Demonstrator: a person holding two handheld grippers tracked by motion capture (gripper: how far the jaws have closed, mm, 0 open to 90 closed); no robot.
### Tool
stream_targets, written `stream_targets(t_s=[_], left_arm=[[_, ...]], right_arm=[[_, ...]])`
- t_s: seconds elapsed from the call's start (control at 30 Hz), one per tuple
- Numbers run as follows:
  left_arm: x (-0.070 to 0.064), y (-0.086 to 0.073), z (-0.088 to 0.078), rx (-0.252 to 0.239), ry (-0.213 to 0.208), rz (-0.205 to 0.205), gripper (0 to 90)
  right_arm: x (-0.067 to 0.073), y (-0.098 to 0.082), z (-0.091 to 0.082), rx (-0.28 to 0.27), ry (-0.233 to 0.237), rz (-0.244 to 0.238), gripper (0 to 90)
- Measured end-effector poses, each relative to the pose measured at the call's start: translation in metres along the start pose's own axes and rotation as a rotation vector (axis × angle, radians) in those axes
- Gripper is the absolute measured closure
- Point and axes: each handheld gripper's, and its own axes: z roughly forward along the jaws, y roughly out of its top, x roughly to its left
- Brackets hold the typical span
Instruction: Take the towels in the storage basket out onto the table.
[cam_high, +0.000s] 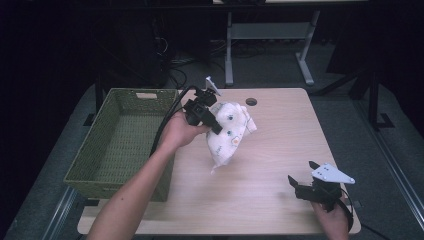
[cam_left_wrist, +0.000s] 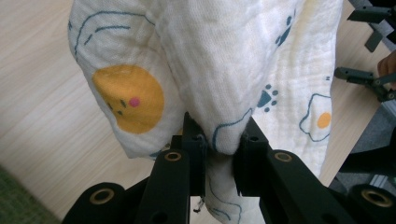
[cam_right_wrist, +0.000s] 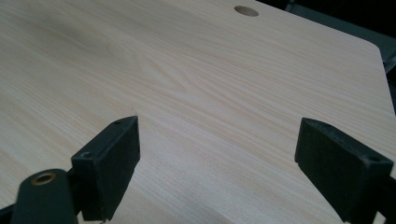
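Near the frame's middle, the left gripper (cam_high: 212, 120) clenches a bunched fold of the cloth (cam_high: 229, 134), lifted above the table (cam_high: 280, 150); such a small pinch might slip and drop it short of the basket (cam_high: 122, 145) at left. At lower right, the right gripper (cam_high: 306, 181) hangs released. One cloth, one basket, two grippers

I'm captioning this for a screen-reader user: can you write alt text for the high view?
The person's left tool holds a bunched white printed cloth up above a light wooden table, beside a green woven basket. The right tool rests open near the table's front right corner, holding nothing.
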Motion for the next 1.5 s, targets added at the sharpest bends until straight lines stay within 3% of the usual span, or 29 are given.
stream_targets(t_s=[0.37, 0.63, 1.17, 1.5], left_arm=[[-0.011, 0.011, 0.053, 0.019, -0.031, -0.01, 76.2], [-0.013, 0.012, 0.086, 0.049, -0.004, -0.029, 76.2], [-0.014, 0.013, 0.116, 0.077, 0.04, -0.038, 76.0], [-0.008, 0.008, 0.133, 0.09, 0.069, -0.07, 75.3]], right_arm=[[-0.001, 0.0, -0.001, -0.009, 0.004, 0.014, 13.7], [-0.002, 0.0, -0.002, -0.011, 0.002, 0.012, 13.7], [-0.002, 0.0, -0.003, -0.015, 0.002, 0.008, 13.7], [-0.002, 0.001, -0.003, -0.018, 0.003, 0.01, 13.7]])
